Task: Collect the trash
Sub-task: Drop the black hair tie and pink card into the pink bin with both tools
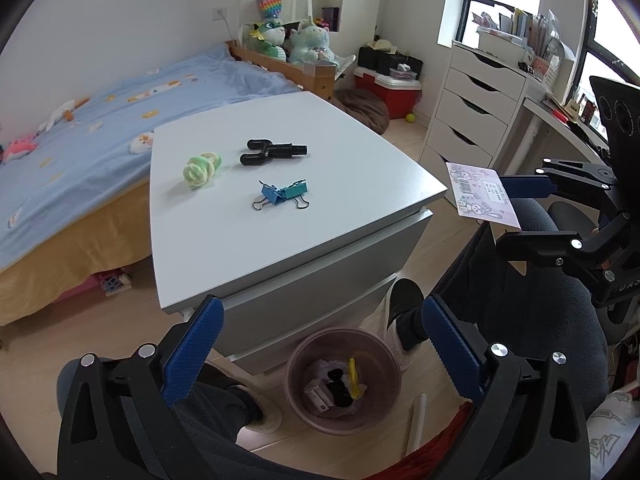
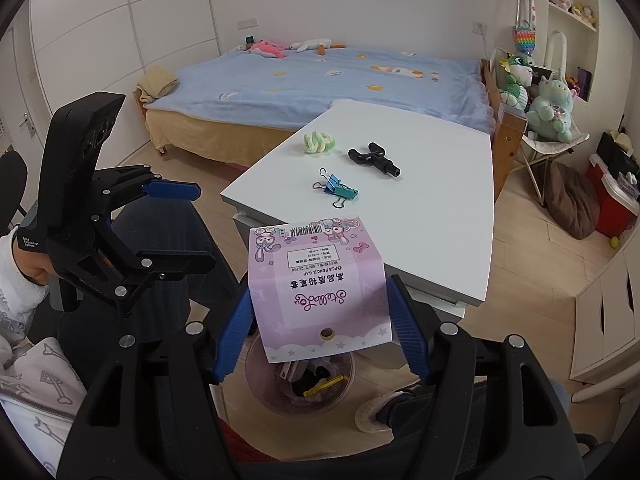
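Blue-covered bed (image 1: 120, 92) along the far wall, white counter (image 1: 360, 200) in front of it, white drawer unit (image 1: 468, 112) at far right under the window.

Pink trash bin (image 1: 298, 396) sits on the floor at the counter's near edge, directly under both tongs. Inside it: a yellow clip (image 1: 354, 378), a black item, a small white box.

Pink pencil-cap card box (image 2: 316, 284) is off the counter, in the air over the bin. Right tongs (image 2: 320, 328) clenched on it, blue pads pressing both side faces, barcode end pointing away.

Left tongs (image 1: 320, 344) released, jaws spread wide, nothing between them, bin visible through the gap.

On the counter, well apart from the box:
- black Y-shaped plastic part (image 1: 272, 151), far side
- green-yellow yarn bundle (image 1: 201, 169), left of it
- two binder clips (image 1: 282, 195), blue and teal, touching, nearest the front edge
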Demonstrator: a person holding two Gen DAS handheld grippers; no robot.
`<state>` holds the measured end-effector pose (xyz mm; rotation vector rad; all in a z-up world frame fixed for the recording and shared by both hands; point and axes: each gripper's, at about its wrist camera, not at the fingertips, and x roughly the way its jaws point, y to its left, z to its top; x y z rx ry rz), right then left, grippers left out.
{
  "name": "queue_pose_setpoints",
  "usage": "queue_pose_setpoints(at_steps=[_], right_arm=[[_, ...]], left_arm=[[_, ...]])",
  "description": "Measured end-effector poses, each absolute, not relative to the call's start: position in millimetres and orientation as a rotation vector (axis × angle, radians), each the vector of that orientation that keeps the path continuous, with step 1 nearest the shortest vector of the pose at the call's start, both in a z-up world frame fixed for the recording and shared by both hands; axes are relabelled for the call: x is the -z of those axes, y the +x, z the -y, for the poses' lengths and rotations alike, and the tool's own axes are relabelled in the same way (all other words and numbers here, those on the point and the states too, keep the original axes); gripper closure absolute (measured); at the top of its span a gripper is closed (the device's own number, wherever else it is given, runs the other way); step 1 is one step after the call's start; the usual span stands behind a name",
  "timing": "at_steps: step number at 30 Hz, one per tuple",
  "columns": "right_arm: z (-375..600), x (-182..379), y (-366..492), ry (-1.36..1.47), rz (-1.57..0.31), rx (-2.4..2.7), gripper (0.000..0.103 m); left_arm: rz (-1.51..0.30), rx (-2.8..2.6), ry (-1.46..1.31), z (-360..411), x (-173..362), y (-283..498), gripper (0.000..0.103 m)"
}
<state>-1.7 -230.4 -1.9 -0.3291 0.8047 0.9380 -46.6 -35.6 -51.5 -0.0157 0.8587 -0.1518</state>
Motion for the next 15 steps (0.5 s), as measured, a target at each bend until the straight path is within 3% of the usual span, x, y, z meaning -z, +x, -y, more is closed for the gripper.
queue_pose_setpoints(at_steps=[15], right_arm=[[207, 7, -15, -0.362, -0.82, -1.028, 0.038]], left_arm=[[-0.866, 0.088, -0.051, 12, 50, -62, 0.008]])
